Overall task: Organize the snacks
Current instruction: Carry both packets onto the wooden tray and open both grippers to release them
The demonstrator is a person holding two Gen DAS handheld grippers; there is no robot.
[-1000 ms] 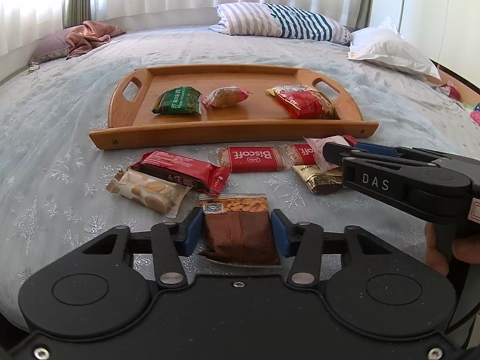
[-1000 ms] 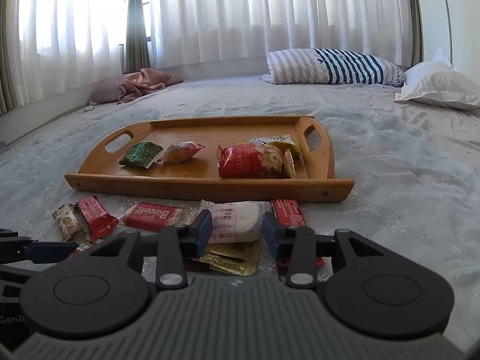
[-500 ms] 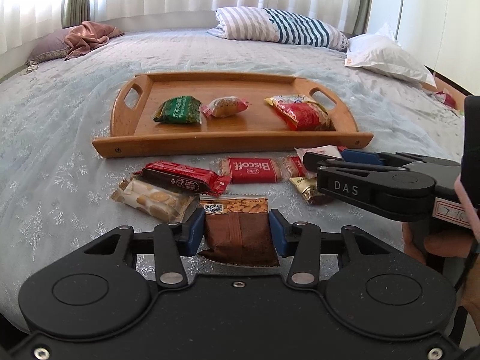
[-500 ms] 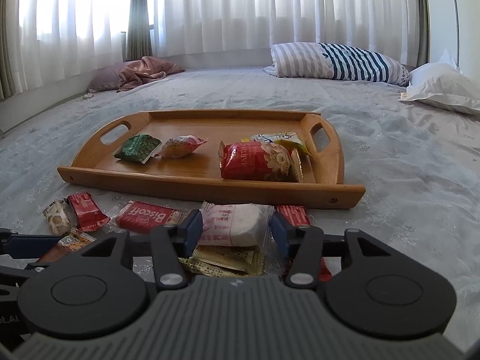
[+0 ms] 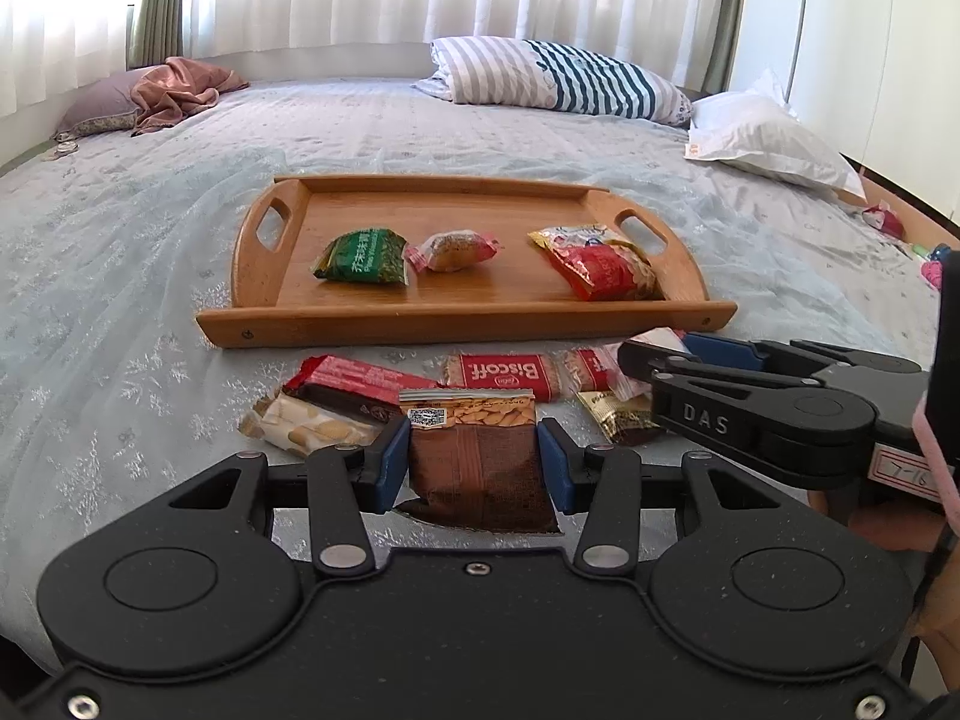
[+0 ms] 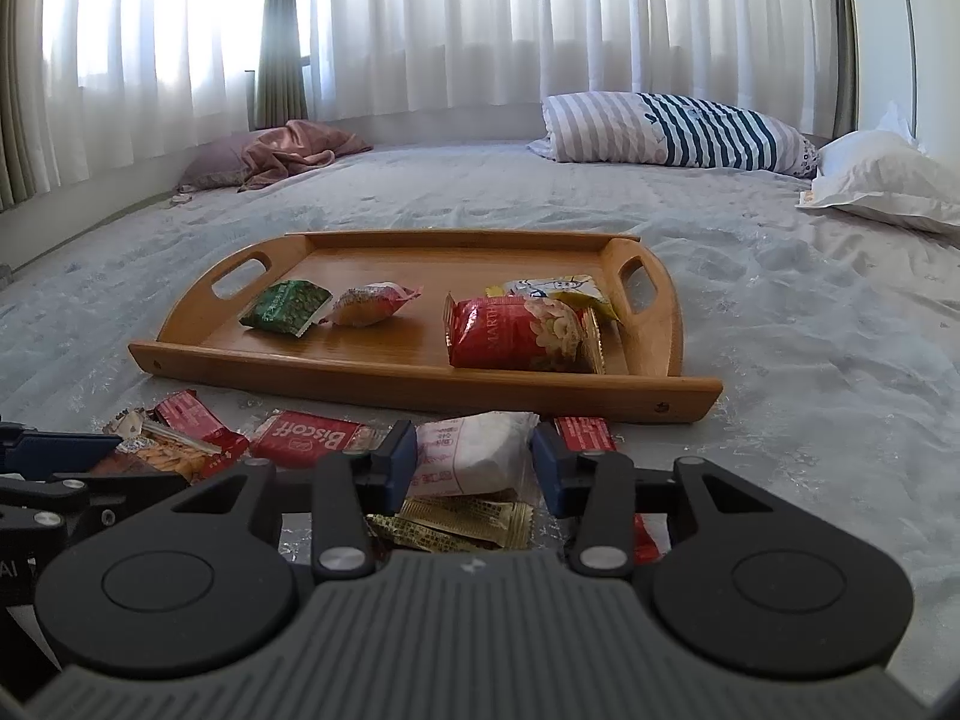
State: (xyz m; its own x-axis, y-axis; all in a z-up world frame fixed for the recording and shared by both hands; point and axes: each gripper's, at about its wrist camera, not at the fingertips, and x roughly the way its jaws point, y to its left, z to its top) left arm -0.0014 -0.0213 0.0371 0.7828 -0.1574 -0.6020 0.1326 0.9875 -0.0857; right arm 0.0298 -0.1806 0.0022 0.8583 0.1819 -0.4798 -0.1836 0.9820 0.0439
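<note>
Left wrist view: left hand-held gripper (image 5: pixel 474 465) pinches a brown almond packet (image 5: pixel 480 456) just before the wooden handled tray (image 5: pixel 462 318), likely bound for it. Right hand-held gripper (image 6: pixel 474 468) is closing around a white wrapped cake (image 6: pixel 474 450), nearer that tray's right end.

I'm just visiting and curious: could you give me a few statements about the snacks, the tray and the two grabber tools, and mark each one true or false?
1. The wooden tray sits on the bed. True.
2. The green packet lies on the bedspread outside the tray. False: it lies inside the tray, at its left end.
3. The left gripper has a brown almond packet between its fingers. True.
4. The right gripper holds the red Biscoff bar. False: its jaws are closing around a white packet; the Biscoff bar lies on the bed beside it.
5. The tray is empty. False: several snacks lie in it.
</note>
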